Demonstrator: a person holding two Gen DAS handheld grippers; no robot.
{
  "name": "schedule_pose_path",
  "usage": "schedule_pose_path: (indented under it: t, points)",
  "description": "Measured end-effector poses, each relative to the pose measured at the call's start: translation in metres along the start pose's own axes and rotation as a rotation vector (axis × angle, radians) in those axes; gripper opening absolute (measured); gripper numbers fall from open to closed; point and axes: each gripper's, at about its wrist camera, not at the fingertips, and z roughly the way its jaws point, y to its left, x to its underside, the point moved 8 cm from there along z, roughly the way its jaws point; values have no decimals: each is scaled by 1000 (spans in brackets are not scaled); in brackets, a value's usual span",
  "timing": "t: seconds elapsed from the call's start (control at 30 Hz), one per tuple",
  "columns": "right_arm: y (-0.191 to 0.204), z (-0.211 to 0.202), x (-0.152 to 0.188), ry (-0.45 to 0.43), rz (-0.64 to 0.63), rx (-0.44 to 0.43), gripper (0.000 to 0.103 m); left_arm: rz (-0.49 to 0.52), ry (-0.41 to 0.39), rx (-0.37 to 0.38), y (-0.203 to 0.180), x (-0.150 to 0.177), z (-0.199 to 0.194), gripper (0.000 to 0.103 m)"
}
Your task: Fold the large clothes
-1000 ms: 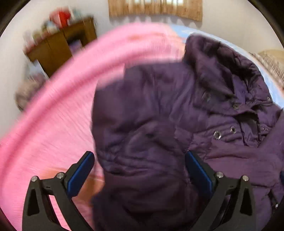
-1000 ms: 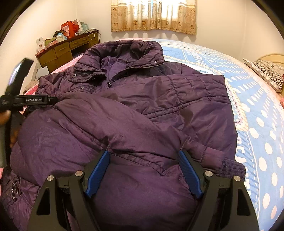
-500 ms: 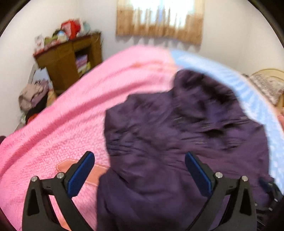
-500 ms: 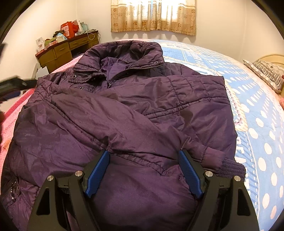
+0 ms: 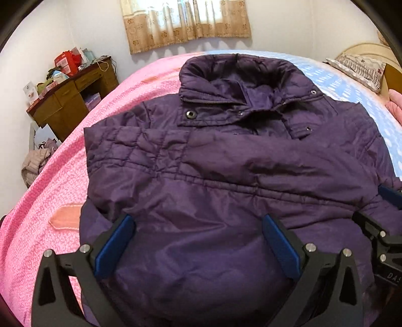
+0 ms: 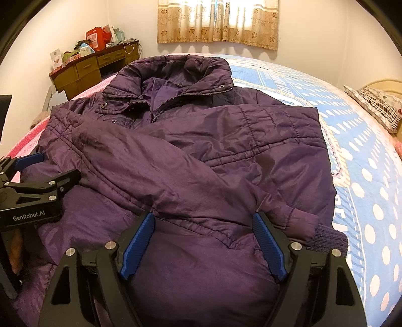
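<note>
left gripper [image 5: 196,247]: fingers [image 5: 114,246] wide apart, holding nothing, poised over jacket [image 5: 226,176] hem. jacket flat on bed [image 5: 50,201], sleeve [image 6: 176,173] crossed over front, likely ready for next fold. right gripper [image 6: 203,247]: fingers spread, empty, cuff [image 6: 329,237] just beside right finger. desk [image 5: 72,100] far beyond left, clear of work.

White walls, a lit curtained window [image 6: 217,24], and a cluttered wooden desk [image 6: 95,66] at left.

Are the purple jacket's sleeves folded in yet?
Folded in: the sleeve lies across the jacket front, its cuff at the edge.
</note>
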Motion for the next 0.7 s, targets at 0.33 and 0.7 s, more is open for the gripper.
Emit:
schedule_pose_path:
  t: [0.33, 0.7]
  points:
    - [2, 2, 0, 4, -16, 26, 82, 17, -1, -32, -6, -1, -2, 103]
    - [2, 2, 0, 6, -16, 34, 82, 29, -3, -48, -6, 0, -2, 103]
